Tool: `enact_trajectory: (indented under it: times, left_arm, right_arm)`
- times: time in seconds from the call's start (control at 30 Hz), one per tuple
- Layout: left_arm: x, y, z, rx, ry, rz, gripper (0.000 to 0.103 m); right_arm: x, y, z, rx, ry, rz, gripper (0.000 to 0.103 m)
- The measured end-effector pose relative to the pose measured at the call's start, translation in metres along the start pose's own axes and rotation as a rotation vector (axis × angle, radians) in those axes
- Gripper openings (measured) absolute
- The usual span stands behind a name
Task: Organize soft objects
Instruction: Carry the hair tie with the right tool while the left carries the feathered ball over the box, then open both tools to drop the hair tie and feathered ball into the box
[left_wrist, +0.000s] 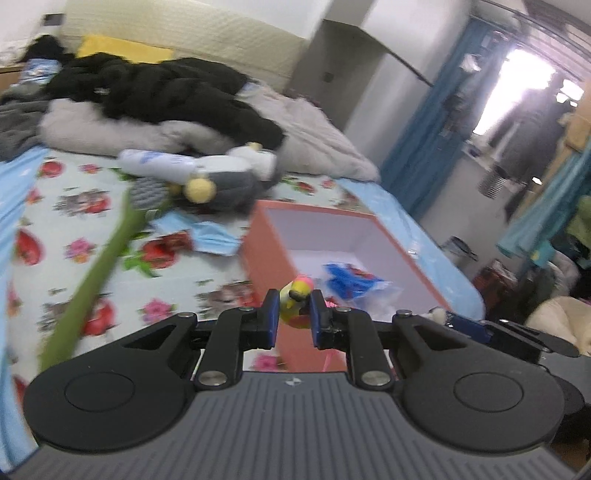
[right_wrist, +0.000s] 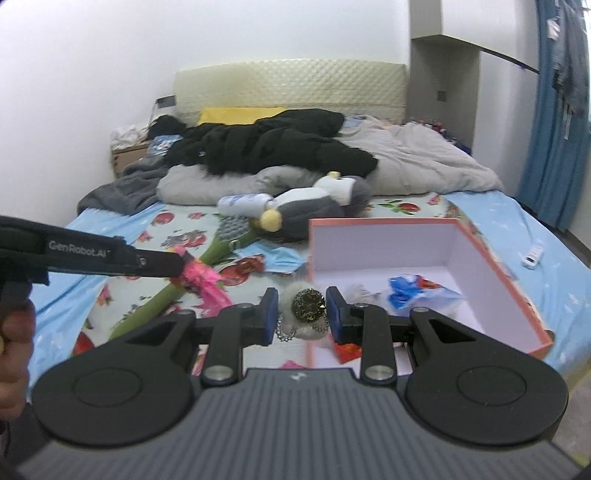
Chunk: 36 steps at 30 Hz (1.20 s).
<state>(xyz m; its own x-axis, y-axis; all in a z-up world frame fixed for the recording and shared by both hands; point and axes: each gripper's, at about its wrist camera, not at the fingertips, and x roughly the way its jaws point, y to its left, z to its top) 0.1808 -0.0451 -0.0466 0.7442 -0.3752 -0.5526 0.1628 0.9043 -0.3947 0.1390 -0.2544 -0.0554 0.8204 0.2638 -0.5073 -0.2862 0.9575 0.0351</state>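
My left gripper is shut on a small yellow and pink toy, held above the near left corner of the open orange box. From the right wrist view the left gripper's fingertips show with pink strands hanging from them. My right gripper is shut on a fluffy white keychain with a gold sequin disc, at the box's near left edge. A blue and red packet lies inside the box. A grey and white plush lies further up the bed.
A long green plush stem lies across the floral sheet. A white bottle and a blue face mask lie near the plush. A black jacket and grey duvet fill the bed's head. A white remote lies right.
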Motion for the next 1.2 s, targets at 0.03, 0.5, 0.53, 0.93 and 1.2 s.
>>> enact_trajectory:
  times: [0.03,0.5,0.53,0.93,1.2]
  left_arm:
    - [0.007,-0.005,0.003,0.005,0.009,-0.024,0.02]
    - [0.133,-0.074,0.042,0.148,0.149,-0.138,0.019]
    - [0.143,-0.076,0.045,0.155,0.161,-0.139,0.019]
    - [0.248,-0.065,0.059,0.173,0.303,-0.078,0.019]
    - [0.271,-0.056,0.055,0.169,0.337,-0.056,0.019]
  right_arm:
    - [-0.001,-0.006,0.001,0.01,0.0,-0.006,0.031]
    - [0.049,-0.098,0.017,0.091,0.076,-0.136,0.031]
    - [0.055,-0.105,0.02,0.091,0.088,-0.141,0.031]
    - [0.123,-0.165,0.014,0.157,0.228,-0.147,0.032]
    - [0.148,-0.179,0.003,0.189,0.264,-0.135,0.032]
